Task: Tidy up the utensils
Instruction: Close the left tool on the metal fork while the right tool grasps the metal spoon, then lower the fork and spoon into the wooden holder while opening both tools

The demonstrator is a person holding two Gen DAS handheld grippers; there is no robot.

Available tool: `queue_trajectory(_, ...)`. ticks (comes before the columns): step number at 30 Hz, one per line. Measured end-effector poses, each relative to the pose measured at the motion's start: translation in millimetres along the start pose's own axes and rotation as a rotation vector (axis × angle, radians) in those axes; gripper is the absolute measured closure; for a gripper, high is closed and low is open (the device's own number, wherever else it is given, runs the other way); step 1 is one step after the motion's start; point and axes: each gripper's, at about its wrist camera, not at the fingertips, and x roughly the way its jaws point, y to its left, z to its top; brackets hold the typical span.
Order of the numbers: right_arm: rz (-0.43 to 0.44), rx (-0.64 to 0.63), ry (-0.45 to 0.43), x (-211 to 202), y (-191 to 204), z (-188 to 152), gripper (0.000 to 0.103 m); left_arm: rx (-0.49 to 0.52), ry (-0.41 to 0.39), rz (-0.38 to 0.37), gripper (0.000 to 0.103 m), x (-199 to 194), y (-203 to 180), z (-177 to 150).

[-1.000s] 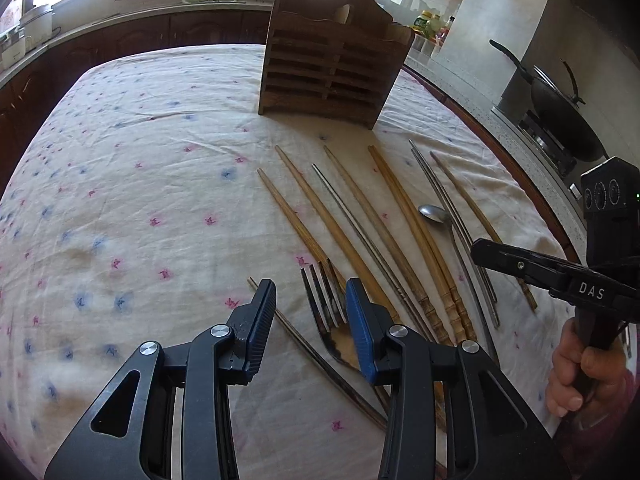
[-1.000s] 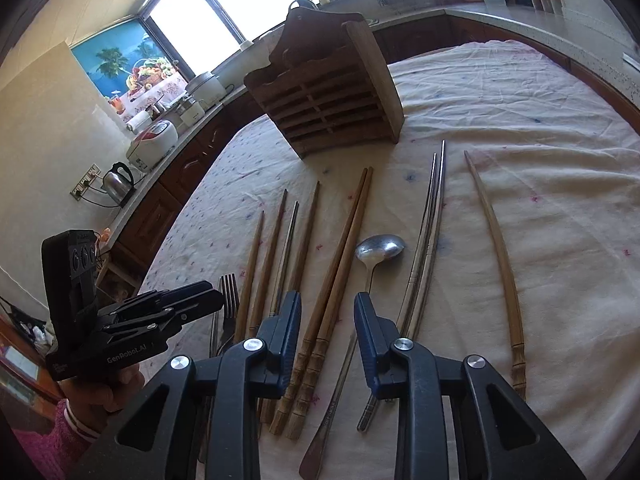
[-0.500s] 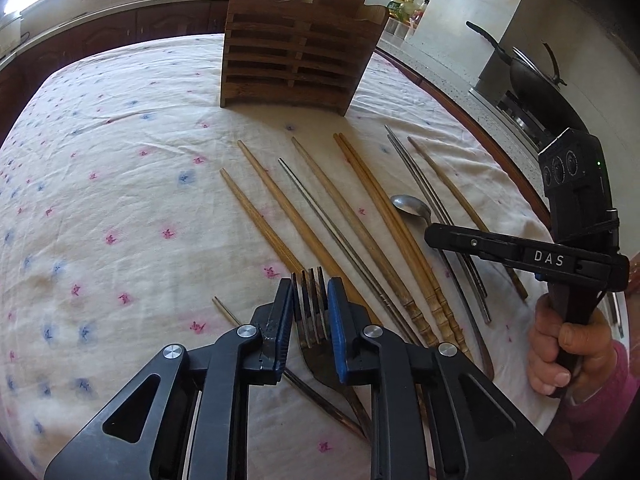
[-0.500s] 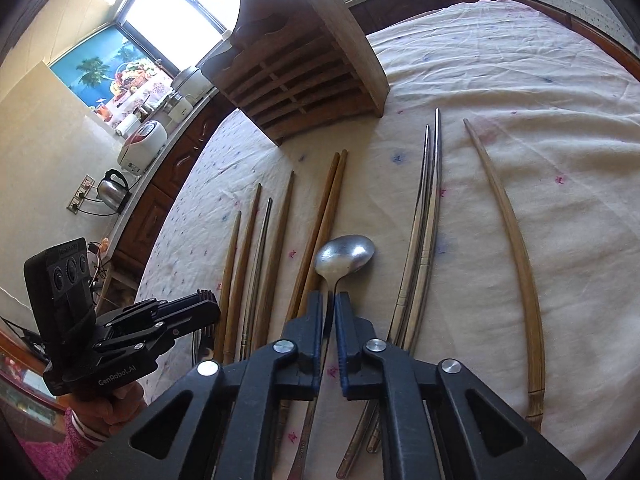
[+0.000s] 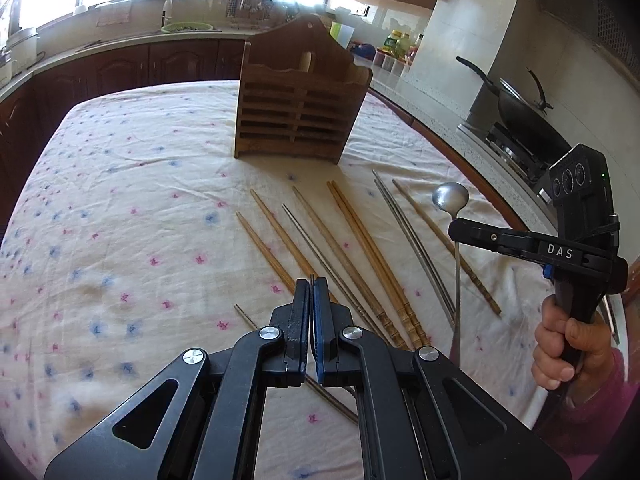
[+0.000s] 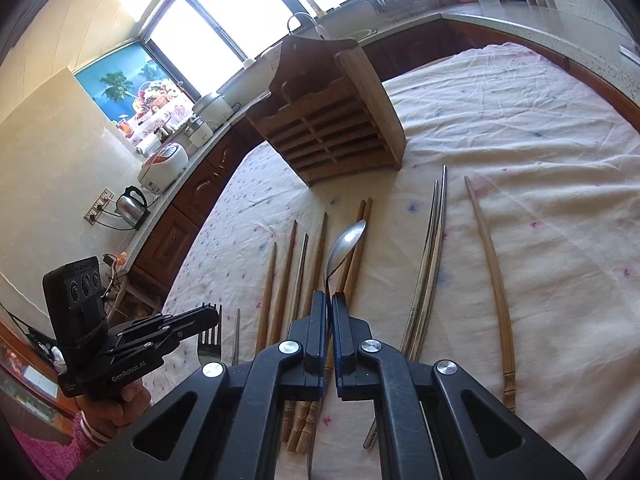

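Pickup is done: your left gripper (image 5: 311, 280) clenches the fork (image 6: 209, 334), your right gripper (image 6: 329, 296) the spoon (image 6: 345, 245), both lifted. Next, carry them to the far wooden holder (image 5: 298, 114) and lower them in upright.

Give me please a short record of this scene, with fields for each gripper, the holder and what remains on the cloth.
left hand-held gripper: shut on fork, lifted
right hand-held gripper: shut on spoon, lifted
wooden holder: upright on tablecloth, behind the utensils
on cloth: wooden chopsticks, metal chopsticks
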Motion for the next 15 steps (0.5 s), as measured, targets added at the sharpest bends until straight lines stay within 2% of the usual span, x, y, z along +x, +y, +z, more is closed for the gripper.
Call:
queue_trajectory(6, -0.018, -0.041, -0.084, -22.1, 11.0, 13.7, 0.1, 0.007, -0.101, 0.019, 0.101, -26.6, -3.1, 13.7)
queue_trajectory(15, -0.015, -0.075, -0.177, -43.3, 21.6, 32.3, 0.1, -0.002, -0.211, 0.045, 0.102, -52.5, 1.5, 35.2)
